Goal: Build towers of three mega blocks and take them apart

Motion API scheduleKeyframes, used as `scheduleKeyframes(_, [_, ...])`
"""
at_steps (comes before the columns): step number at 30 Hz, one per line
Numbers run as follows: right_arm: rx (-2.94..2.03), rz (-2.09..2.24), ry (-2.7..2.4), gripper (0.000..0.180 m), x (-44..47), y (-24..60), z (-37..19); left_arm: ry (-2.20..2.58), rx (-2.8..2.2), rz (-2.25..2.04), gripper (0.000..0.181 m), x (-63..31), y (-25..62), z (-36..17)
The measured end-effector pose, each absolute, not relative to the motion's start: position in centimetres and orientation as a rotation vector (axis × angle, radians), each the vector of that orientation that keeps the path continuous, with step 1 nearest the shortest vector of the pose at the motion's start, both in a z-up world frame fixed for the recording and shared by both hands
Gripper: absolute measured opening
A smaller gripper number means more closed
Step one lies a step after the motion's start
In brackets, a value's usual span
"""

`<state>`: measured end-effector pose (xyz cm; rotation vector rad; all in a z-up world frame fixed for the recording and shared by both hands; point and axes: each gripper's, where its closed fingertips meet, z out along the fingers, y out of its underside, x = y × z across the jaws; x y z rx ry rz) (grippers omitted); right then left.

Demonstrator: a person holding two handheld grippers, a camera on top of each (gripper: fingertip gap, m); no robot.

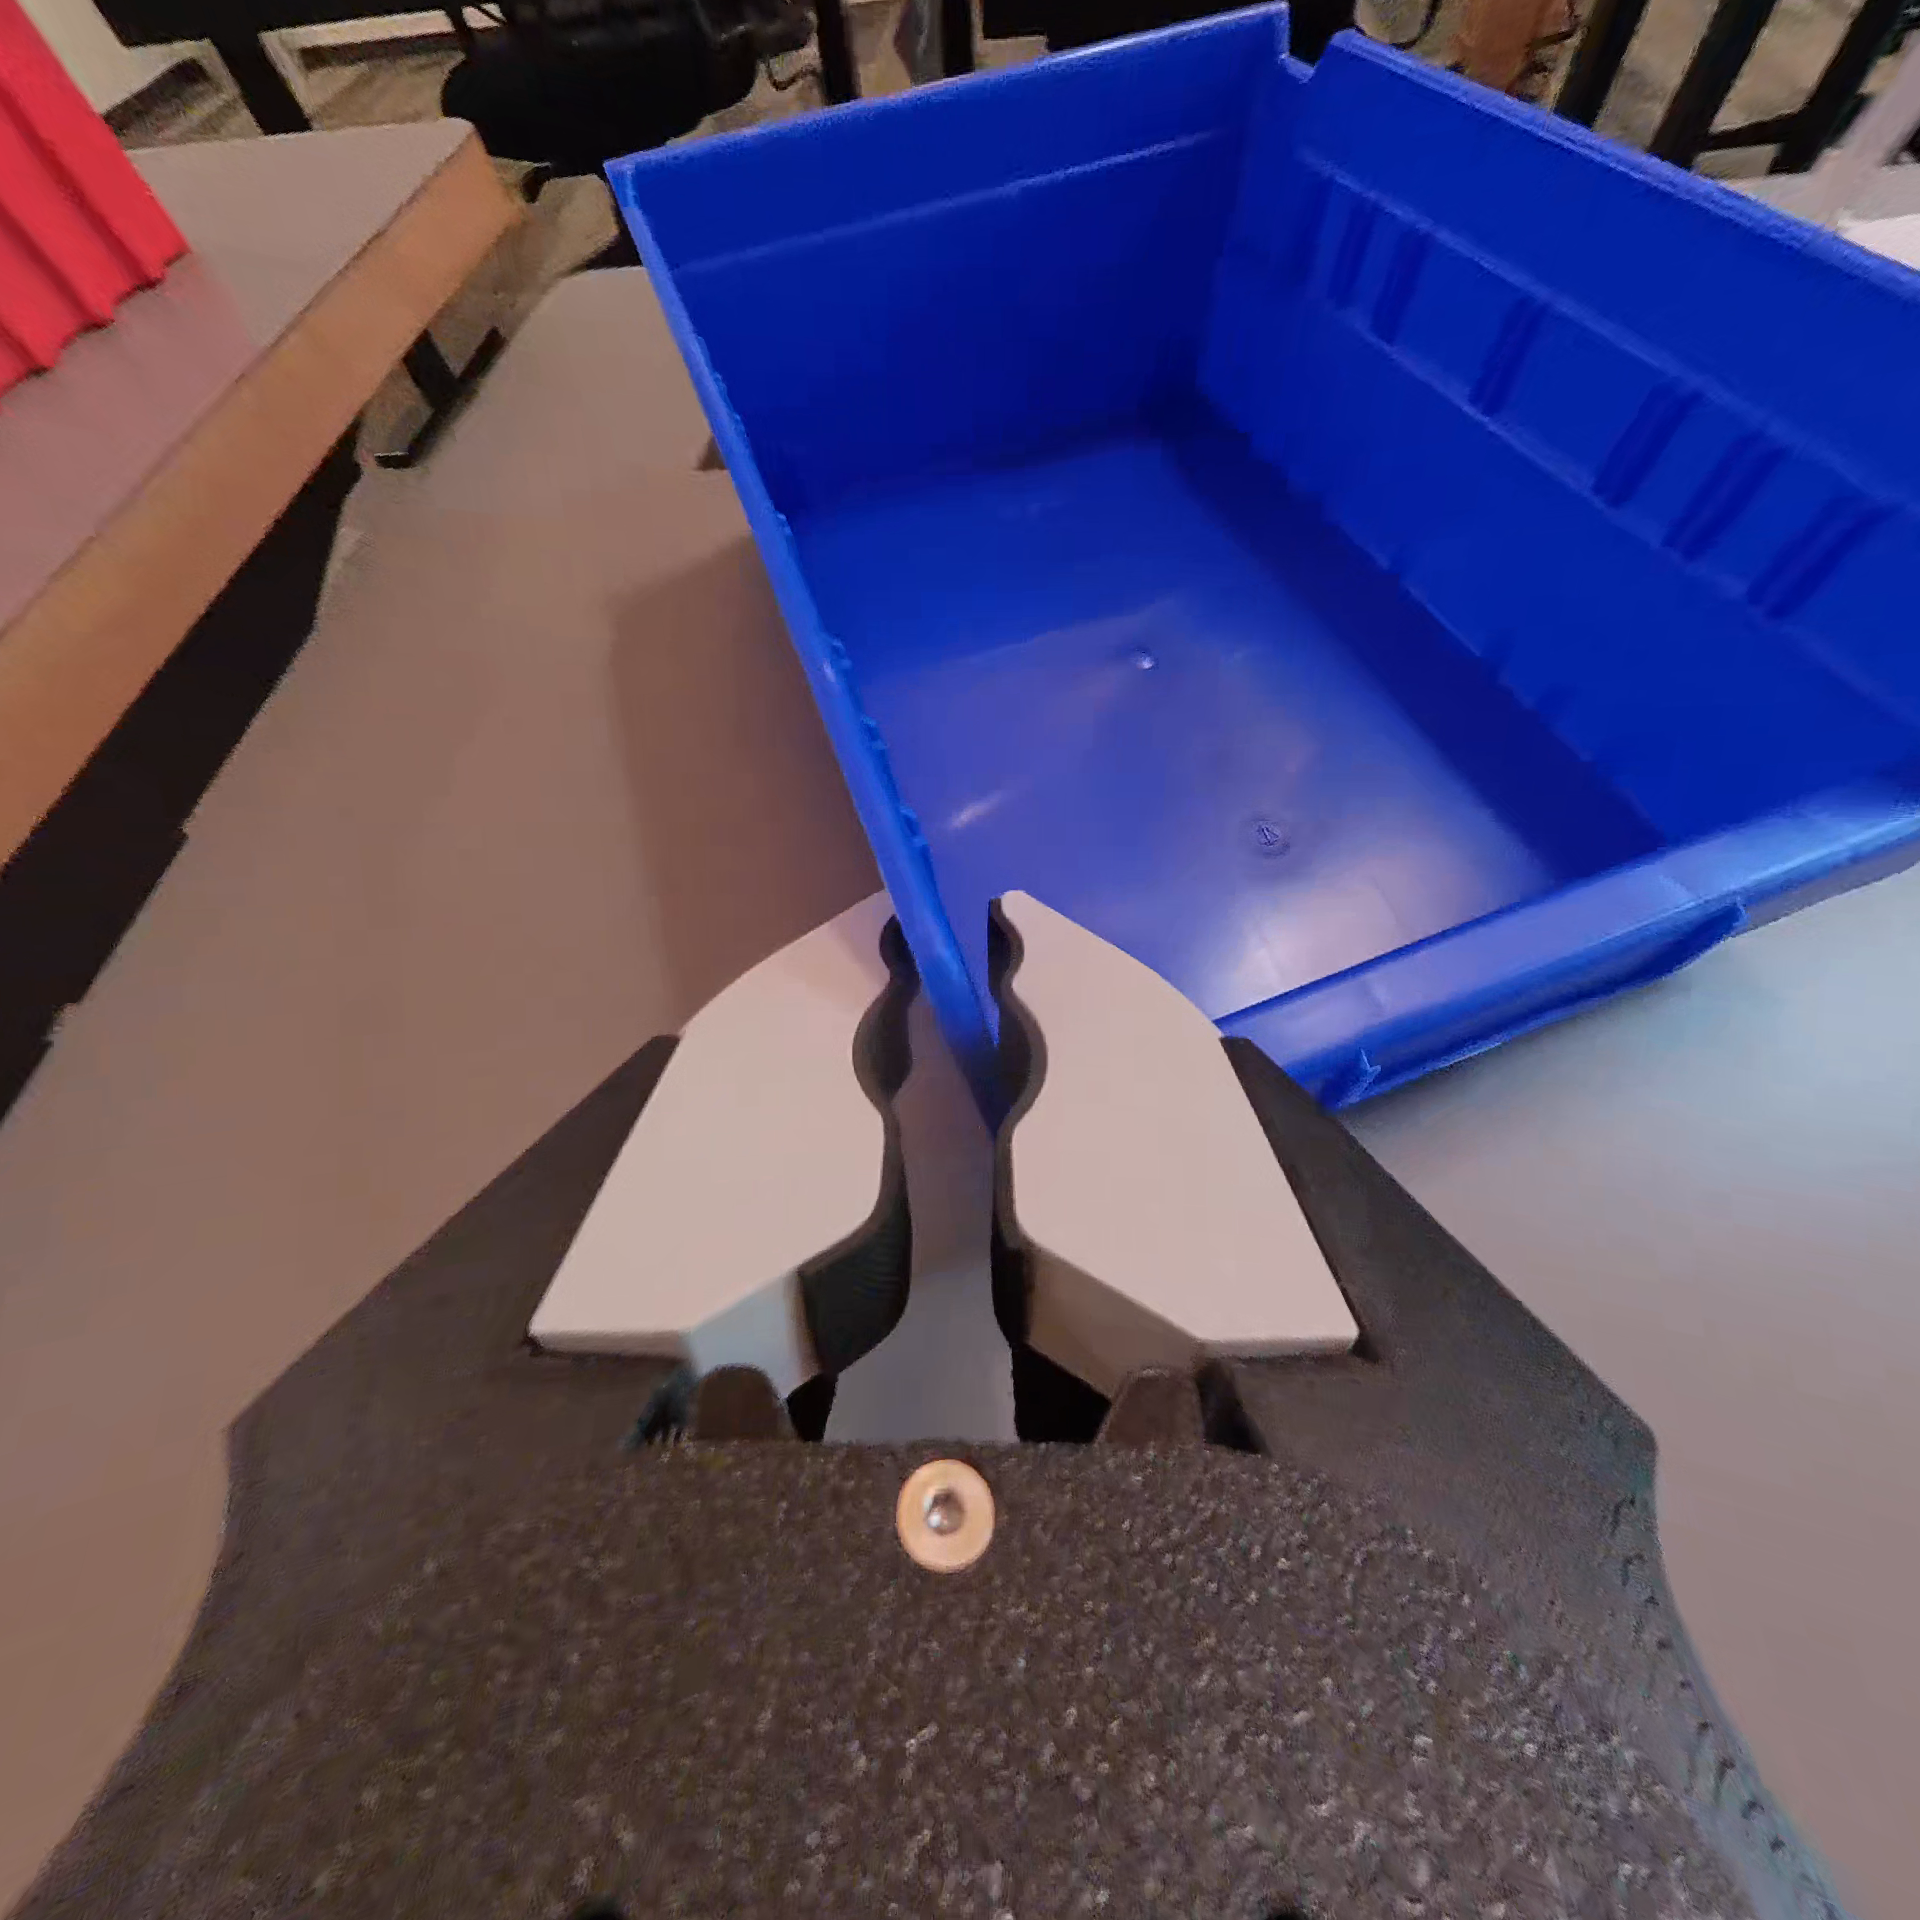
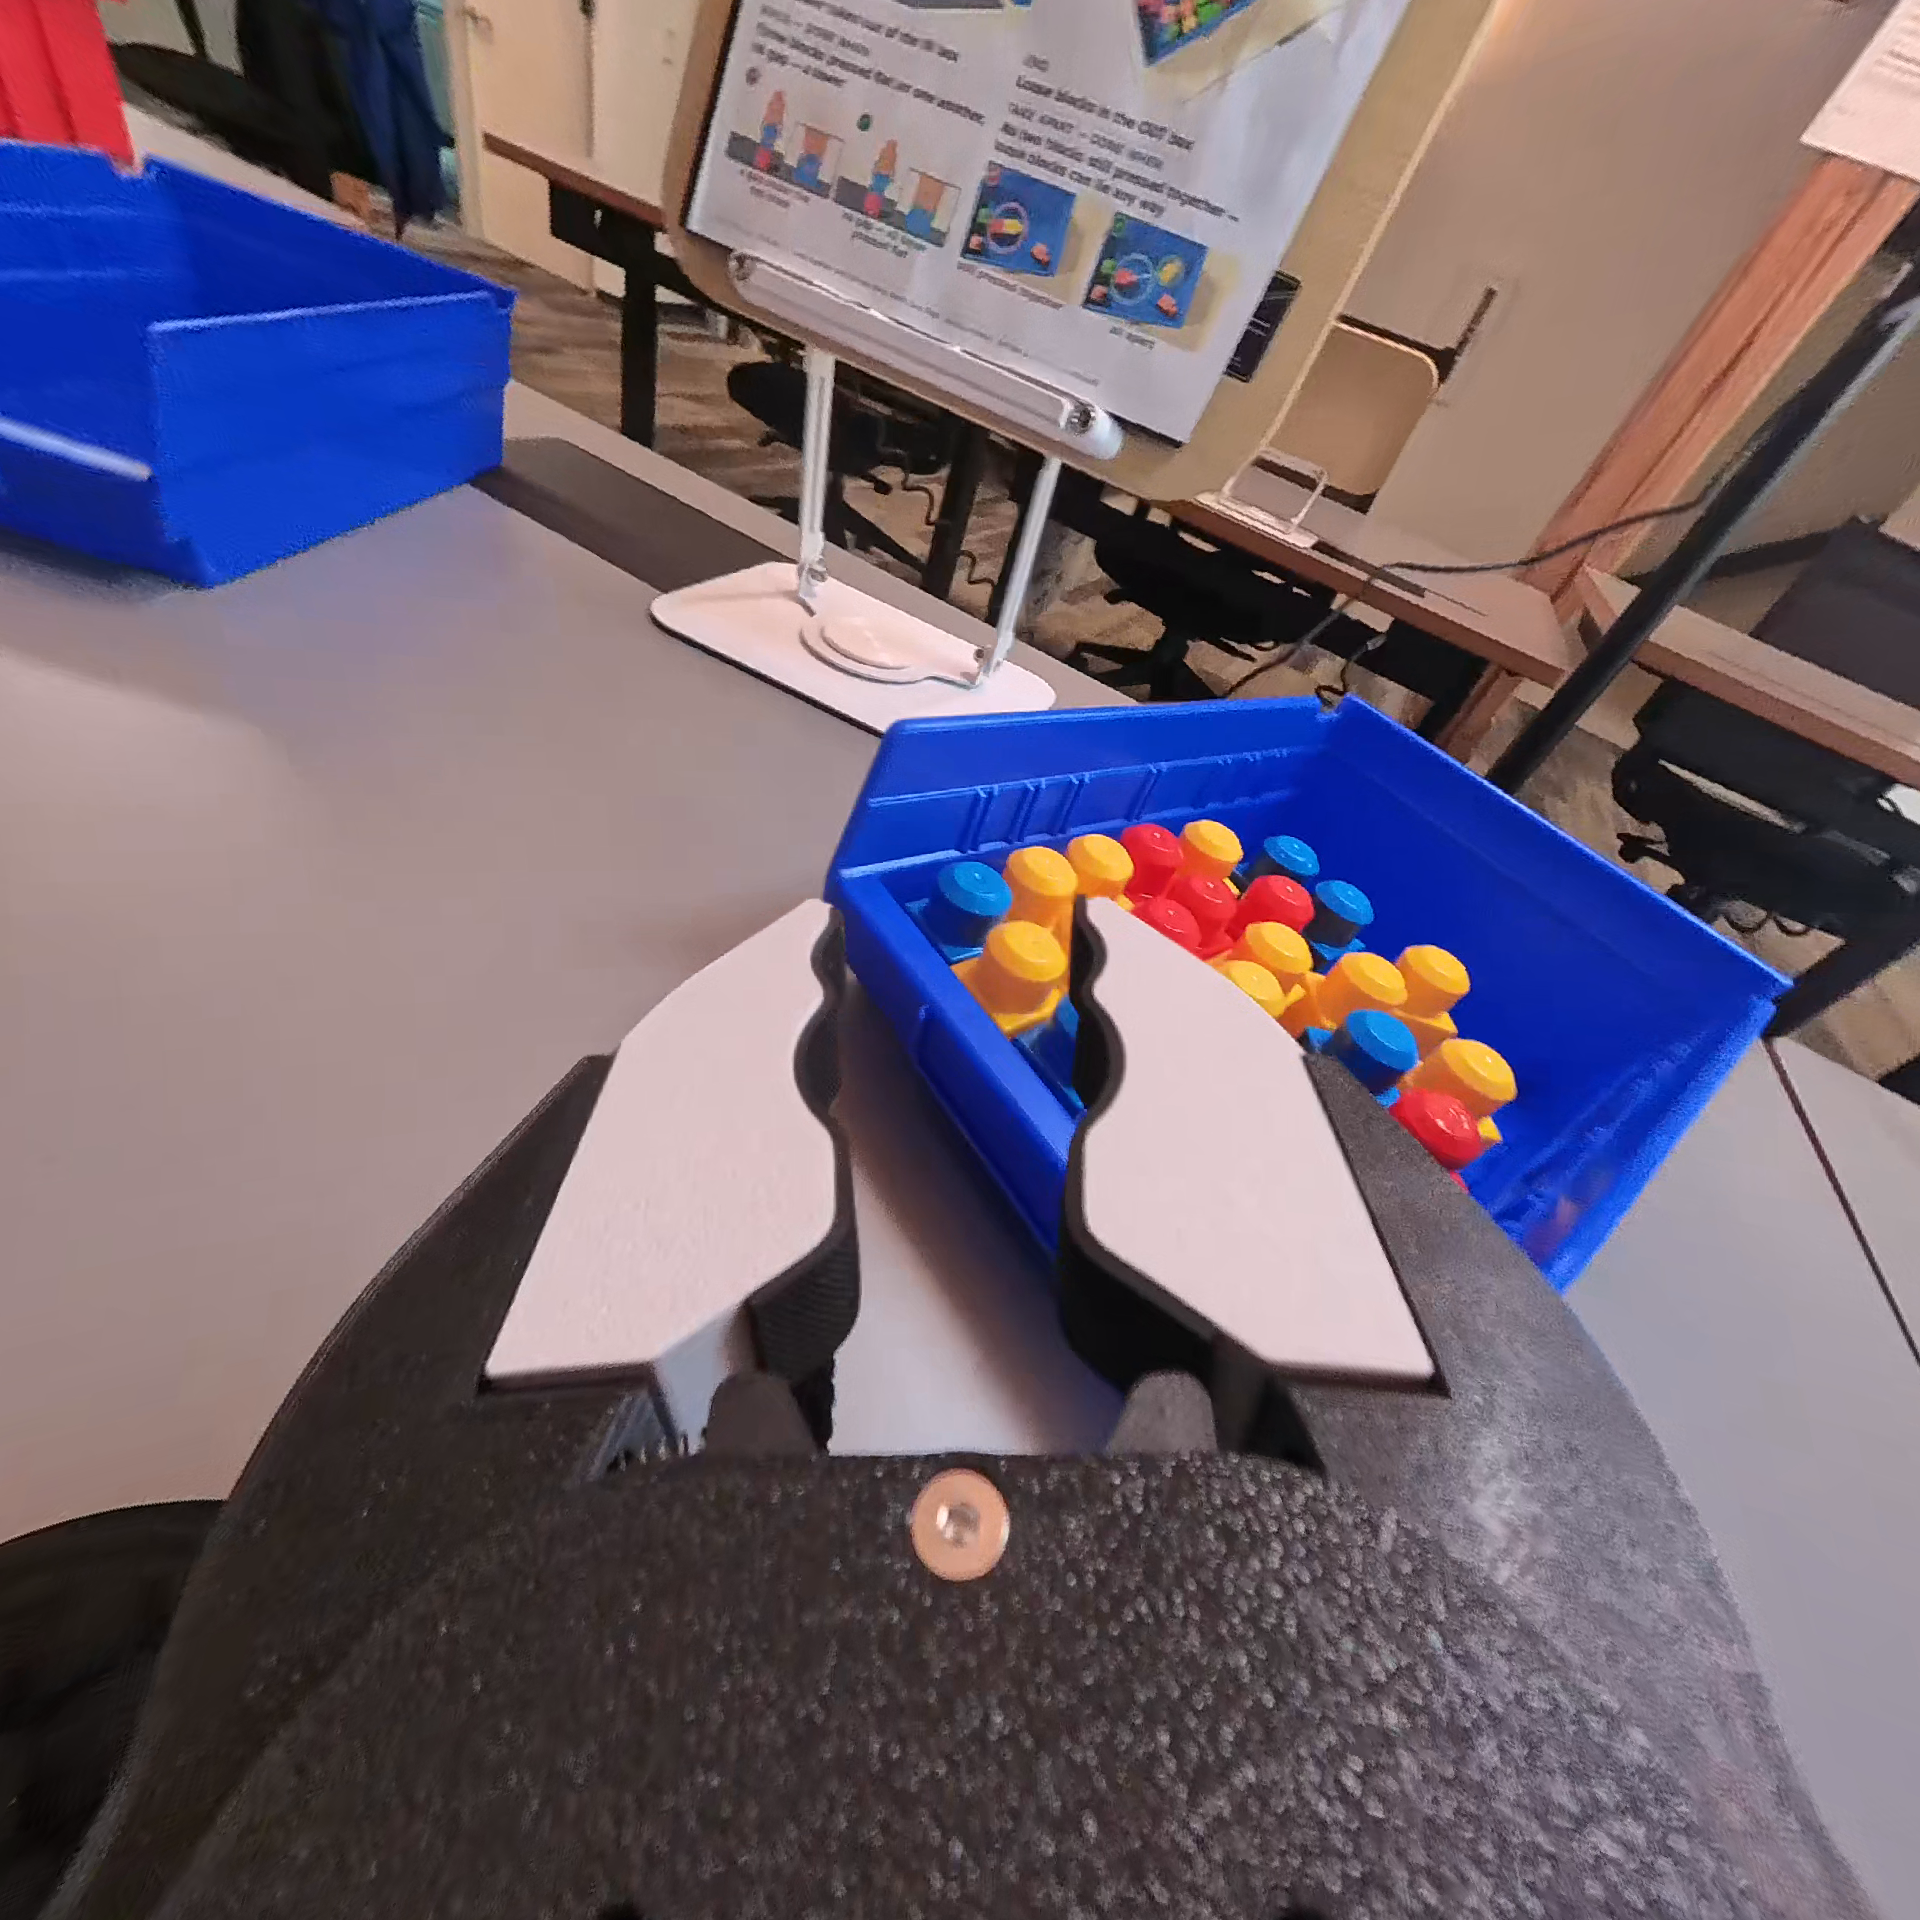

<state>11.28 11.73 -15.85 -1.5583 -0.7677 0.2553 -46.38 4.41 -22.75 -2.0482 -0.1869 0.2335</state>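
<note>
Several red, yellow and blue mega blocks lie heaped in a small blue bin on the grey table. My right gripper is open and empty, held over that bin's near left corner. A larger blue bin is empty and also shows at the far left of the right wrist view. My left gripper holds nothing. Its jaws are a narrow gap apart, and the large bin's near left corner shows in that gap. I cannot tell whether the fingers touch the bin wall.
A white stand holding an instruction sheet is at the table's far edge between the bins. A second table and a red object lie to the left. Chairs and desks stand beyond. My right fingertips sit around 60 centimeters from my left ones.
</note>
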Motion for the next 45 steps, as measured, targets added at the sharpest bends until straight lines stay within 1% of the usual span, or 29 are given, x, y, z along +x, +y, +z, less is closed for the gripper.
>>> scheduleKeyframes(8, [-1.581, 0.229, -0.582, 0.039, 15.2, 12.9, -15.5, -0.088, -2.022, 0.136, 0.004, -37.1, -0.4, -22.7])
scheduleKeyframes(13, [-1.599, 0.223, -0.548, 0.039, 15.6, 13.0, -15.6, -0.033, -2.017, 0.029, 0.003, -31.9, 1.1, -22.6])
scheduleKeyframes(19, [-1.608, 0.080, -0.515, 0.038, 17.4, 13.5, -15.9, -0.046, -2.005, -0.162, 0.004, -28.4, 2.7, -22.5])
scheduleKeyframes(20, [-1.619, 0.057, -0.489, 0.039, 18.0, 13.8, -16.0, -0.027, -1.999, -0.178, 0.005, -27.9, 2.6, -22.5])
scheduleKeyframes(23, [-1.671, 0.020, -0.394, 0.046, 20.0, 14.4, -16.6, 0.090, -1.951, -0.190, 0.020, -25.9, 2.2, -21.9])
scheduleKeyframes(25, [-1.719, 0.035, -0.338, 0.051, 21.1, 14.9, -17.5, 0.210, -1.917, -0.170, 0.020, -24.5, 1.8, -21.5])
scheduleKeyframes(27, [-1.787, 0.062, -0.295, 0.057, 21.9, 15.4, -18.9, 0.330, -1.884, -0.165, 0.024, -22.9, 1.5, -21.6])
scheduleKeyframes(30, [-1.864, 0.117, -0.245, 0.061, 22.4, 16.4, -20.5, 0.420, -1.863, -0.125, 0.028, -21.8, 1.6, -21.7])
scheduleKeyframes(31, [-1.875, 0.112, -0.233, 0.061, 22.7, 16.8, -20.7, 0.416, -1.865, -0.117, 0.027, -21.7, 1.8, -21.7])
scheduleKeyframes(35, [-1.924, 0.078, -0.234, 0.059, 23.3, 19.2, -21.7, 0.343, -1.888, 0.016, 0.012, -23.2, 3.2, -21.7])
scheduleKeyframes(36, [-1.932, 0.116, -0.225, 0.057, 23.1, 19.7, -21.8, 0.335, -1.894, 0.038, 0.011, -23.4, 3.5, -21.7])
scheduleKeyframes(38, [-1.943, 0.151, -0.213, 0.032, 23.1, 20.5, -22.0, 0.316, -1.906, 0.064, 0.009, -23.9, 4.3, -21.7])
scheduleKeyframes(39, [-1.959, 0.138, -0.203, 0.022, 23.5, 20.8, -22.0, 0.294, -1.914, 0.059, 0.008, -24.2, 4.8, -21.7])
scheduleKeyframes(40, [-1.964, 0.130, -0.202, 0.016, 23.9, 20.9, -22.0, 0.264, -1.920, 0.037, 0.007, -24.5, 5.3, -21.6])
scheduleKeyframes(45, [-1.985, 0.086, -0.213, 0.010, 24.4, 20.2, -22.1, 0.175, -1.944, -0.053, 0.005, -25.6, 6.4, -21.6])
